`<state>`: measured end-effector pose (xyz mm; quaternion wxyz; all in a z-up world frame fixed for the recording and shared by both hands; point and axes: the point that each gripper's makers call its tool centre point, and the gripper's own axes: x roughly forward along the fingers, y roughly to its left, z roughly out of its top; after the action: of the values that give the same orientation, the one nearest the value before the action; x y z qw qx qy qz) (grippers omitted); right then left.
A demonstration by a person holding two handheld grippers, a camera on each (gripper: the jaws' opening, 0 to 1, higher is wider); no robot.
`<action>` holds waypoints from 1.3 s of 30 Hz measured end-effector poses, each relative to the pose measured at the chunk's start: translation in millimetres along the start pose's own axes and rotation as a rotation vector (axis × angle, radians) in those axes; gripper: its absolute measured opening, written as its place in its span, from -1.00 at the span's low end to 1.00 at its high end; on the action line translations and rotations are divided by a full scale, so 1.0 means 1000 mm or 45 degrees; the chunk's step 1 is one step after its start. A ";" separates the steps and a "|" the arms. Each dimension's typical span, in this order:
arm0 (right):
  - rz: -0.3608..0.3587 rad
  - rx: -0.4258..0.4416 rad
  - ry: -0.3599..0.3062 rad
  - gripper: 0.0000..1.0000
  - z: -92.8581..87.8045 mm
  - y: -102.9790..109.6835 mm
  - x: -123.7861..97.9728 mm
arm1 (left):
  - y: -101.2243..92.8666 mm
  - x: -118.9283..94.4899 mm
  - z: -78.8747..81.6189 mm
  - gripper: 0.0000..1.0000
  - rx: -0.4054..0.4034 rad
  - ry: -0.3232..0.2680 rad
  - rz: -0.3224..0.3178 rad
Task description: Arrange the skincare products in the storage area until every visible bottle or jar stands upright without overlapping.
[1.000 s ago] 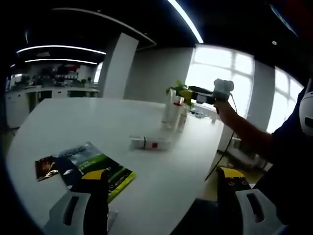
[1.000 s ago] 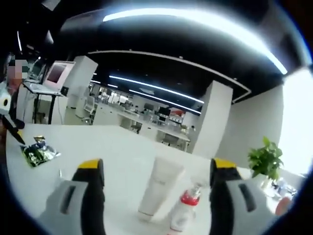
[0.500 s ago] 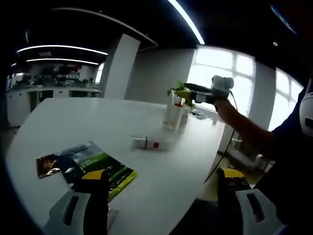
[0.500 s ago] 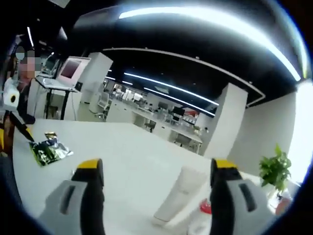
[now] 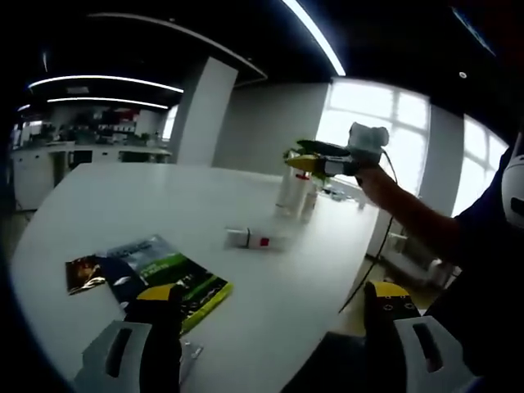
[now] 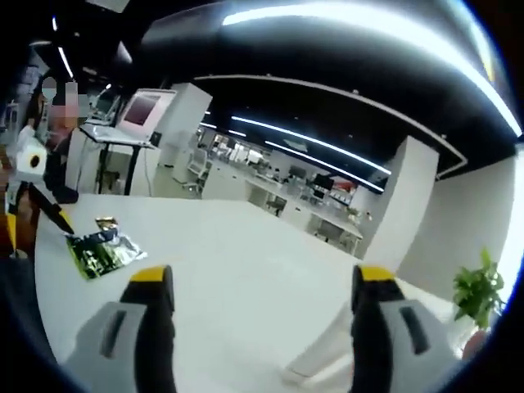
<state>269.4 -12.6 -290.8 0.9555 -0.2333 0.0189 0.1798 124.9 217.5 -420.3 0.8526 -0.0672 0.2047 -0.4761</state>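
Observation:
A white tube point(image 5: 288, 190) and a small red-capped bottle point(image 5: 308, 199) stand upright together at the table's far side. Another white tube point(image 5: 257, 239) with a red mark lies flat in front of them. My right gripper point(image 5: 306, 160), held by a hand, hovers just above the standing pair. In its own view, my right gripper point(image 6: 266, 323) is open and holds nothing. A white tube point(image 6: 321, 360) shows low at the right, partly behind one jaw. My left gripper point(image 5: 270, 332) hangs open and holds nothing near the table's front edge.
A green booklet point(image 5: 169, 276) and a small dark packet point(image 5: 81, 274) lie on the white table point(image 5: 147, 205) near my left gripper. The booklet point(image 6: 101, 250) also shows in the right gripper view. A potted plant point(image 6: 475, 291) stands at the far edge. A person's arm point(image 5: 409, 217) reaches in from the right.
The right gripper has moved left over the standing products. Its view has swung away, so the tube slid to the lower right and the red-capped bottle left the picture.

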 end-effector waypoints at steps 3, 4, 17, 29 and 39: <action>0.025 -0.007 0.003 0.80 0.002 0.008 0.003 | -0.001 0.000 0.000 0.89 0.000 -0.002 -0.001; 0.036 0.002 0.002 0.80 0.002 0.010 0.004 | -0.001 0.000 0.000 0.89 0.000 -0.002 -0.001; 0.136 -0.023 0.031 0.78 0.001 0.043 0.016 | 0.001 -0.003 -0.001 0.88 -0.005 -0.012 0.008; 0.217 -0.036 0.058 0.77 -0.005 0.065 0.027 | 0.002 -0.006 -0.001 0.88 -0.006 -0.013 0.018; 0.302 -0.041 0.109 0.77 -0.014 0.087 0.034 | 0.000 -0.007 0.000 0.89 -0.002 -0.015 0.027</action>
<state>270.6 64.5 -345.7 0.9220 -0.2521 0.0844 0.2816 121.9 223.8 -418.6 0.8587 -0.0685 0.2009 -0.4664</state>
